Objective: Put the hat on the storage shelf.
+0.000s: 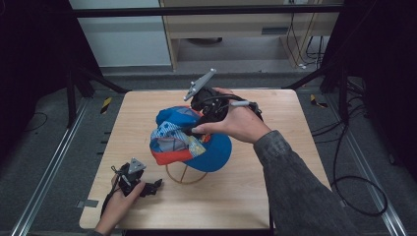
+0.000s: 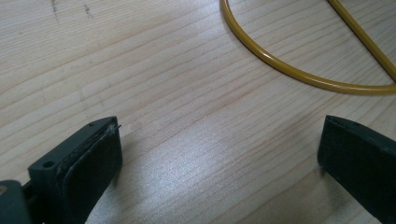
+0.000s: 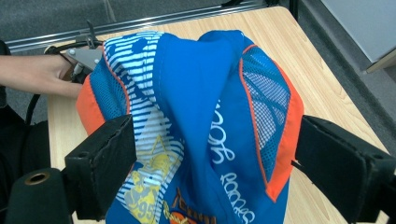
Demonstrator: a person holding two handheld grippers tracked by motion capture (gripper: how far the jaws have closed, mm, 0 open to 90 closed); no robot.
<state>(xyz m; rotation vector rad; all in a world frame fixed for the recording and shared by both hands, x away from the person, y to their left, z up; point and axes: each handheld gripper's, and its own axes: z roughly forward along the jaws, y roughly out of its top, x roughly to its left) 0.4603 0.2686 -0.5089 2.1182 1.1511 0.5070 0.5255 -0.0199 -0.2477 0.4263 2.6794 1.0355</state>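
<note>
Item count: one blue and orange cap point(image 1: 189, 140); one yellow wire stand point(image 1: 186, 177) beneath it; one wooden table point(image 1: 275, 162). Two handheld grippers: one left gripper point(image 1: 156, 186), one right gripper point(image 1: 193, 129), each bearing one grey three-cornered plate. Two black jaws per gripper, four in total.

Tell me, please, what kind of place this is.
Probably a lab recording station: a small wooden table between metal floor rails, with dark frame struts and loose cables around it.
</note>
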